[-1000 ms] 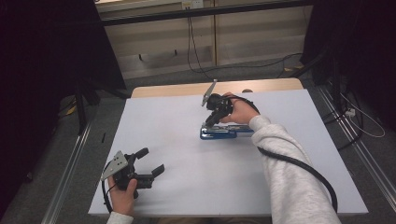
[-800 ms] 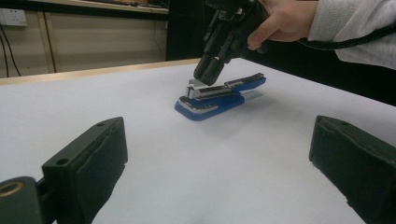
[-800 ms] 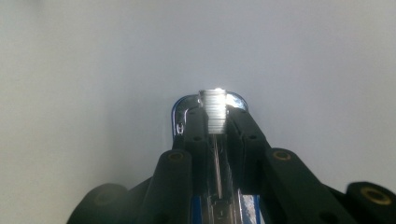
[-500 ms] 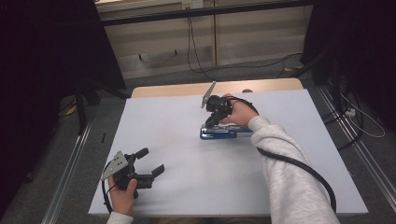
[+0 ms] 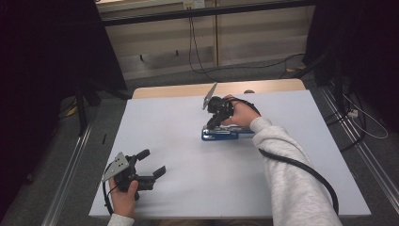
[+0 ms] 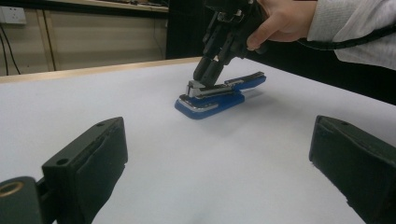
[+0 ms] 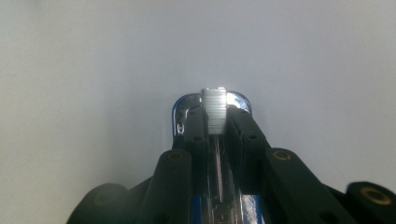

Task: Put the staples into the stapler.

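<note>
A blue and silver stapler [image 5: 227,134] lies on the white table [image 5: 188,197], past its middle. My right gripper [image 5: 212,124] comes down on the stapler's left front end, jaws closed on either side of the metal top arm. In the right gripper view the black jaws of this gripper [image 7: 214,122] flank the silver staple channel of the stapler [image 7: 214,109]. The left gripper view shows the stapler [image 6: 219,95] with the right gripper [image 6: 205,77] pressed on its nose. My left gripper [image 5: 153,162] rests near the front left corner, open, with nothing between its jaws.
A strip of wooden tabletop [image 5: 179,90] shows behind the white sheet. A black cable [image 5: 301,165] trails along the right sleeve. Metal rails [image 5: 66,183] run along the floor on both sides, and dark curtains stand at left and right.
</note>
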`<state>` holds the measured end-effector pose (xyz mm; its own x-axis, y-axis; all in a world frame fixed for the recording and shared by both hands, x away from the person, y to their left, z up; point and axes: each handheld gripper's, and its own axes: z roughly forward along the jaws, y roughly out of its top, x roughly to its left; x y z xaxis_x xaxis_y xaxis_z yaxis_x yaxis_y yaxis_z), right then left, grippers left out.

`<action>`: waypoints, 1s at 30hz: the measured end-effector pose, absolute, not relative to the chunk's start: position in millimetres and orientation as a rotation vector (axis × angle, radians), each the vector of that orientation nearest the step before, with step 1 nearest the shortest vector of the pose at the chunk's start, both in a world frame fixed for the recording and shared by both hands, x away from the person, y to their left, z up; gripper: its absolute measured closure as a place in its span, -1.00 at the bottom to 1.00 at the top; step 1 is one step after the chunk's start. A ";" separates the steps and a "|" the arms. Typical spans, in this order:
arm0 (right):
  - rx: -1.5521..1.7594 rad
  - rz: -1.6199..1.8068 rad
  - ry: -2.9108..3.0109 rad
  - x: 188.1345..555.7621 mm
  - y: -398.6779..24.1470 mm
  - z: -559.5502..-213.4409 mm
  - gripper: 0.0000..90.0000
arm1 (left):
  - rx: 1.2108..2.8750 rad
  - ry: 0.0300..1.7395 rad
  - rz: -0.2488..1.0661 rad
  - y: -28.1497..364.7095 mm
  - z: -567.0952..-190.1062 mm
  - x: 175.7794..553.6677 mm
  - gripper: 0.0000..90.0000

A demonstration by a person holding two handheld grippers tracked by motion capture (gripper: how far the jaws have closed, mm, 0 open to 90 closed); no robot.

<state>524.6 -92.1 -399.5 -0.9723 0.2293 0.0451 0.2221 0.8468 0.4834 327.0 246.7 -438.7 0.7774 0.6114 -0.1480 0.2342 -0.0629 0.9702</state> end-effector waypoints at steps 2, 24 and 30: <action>0.363 0.787 3.002 524.6 -91.6 -400.0 0.74 | 1.640 0.685 0.348 246.6 -438.7 326.9 -0.90; 0.339 0.784 3.003 524.8 -90.2 -399.2 0.74 | 1.645 0.688 0.349 246.6 -439.1 327.4 -0.90; 0.328 0.778 3.013 525.0 -90.9 -398.7 0.74 | 1.645 0.689 0.350 246.7 -439.1 327.5 -0.90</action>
